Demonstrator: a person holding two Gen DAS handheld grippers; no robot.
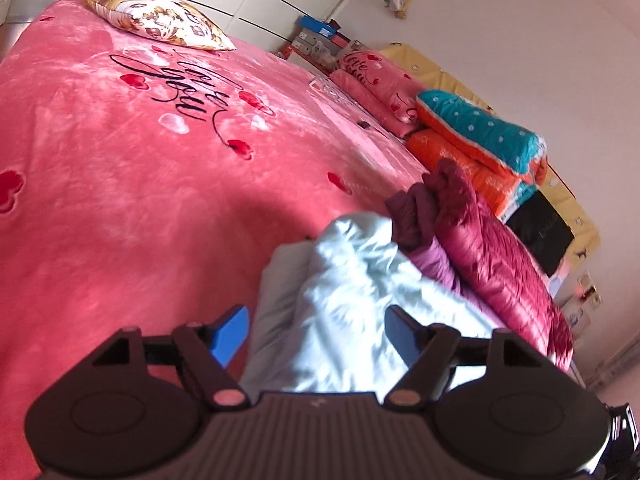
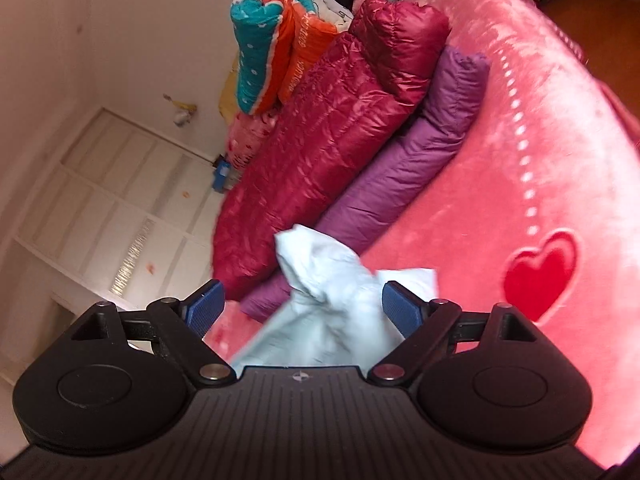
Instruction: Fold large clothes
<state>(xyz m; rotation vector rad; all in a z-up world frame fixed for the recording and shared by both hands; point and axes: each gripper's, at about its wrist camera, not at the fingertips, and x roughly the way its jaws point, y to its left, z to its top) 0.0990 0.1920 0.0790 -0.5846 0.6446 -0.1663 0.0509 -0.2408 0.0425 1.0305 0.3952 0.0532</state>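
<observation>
The pale blue garment [image 1: 352,288] lies bunched on the bed [image 1: 120,184], straight ahead between the spread fingers of both the left hand-held gripper [image 1: 316,326] and right hand-held gripper [image 2: 303,307], neither pinching it.

The right tool [image 2: 302,308] is spread wide, blue pads [image 2: 205,307] either side of a crumpled pale blue garment [image 2: 320,300]. Beyond lie a purple jacket [image 2: 420,152] and a crimson quilted jacket [image 2: 320,140] on the pink heart-print bed [image 2: 520,160], with a folded teal-and-orange quilt [image 2: 276,36] behind.
</observation>
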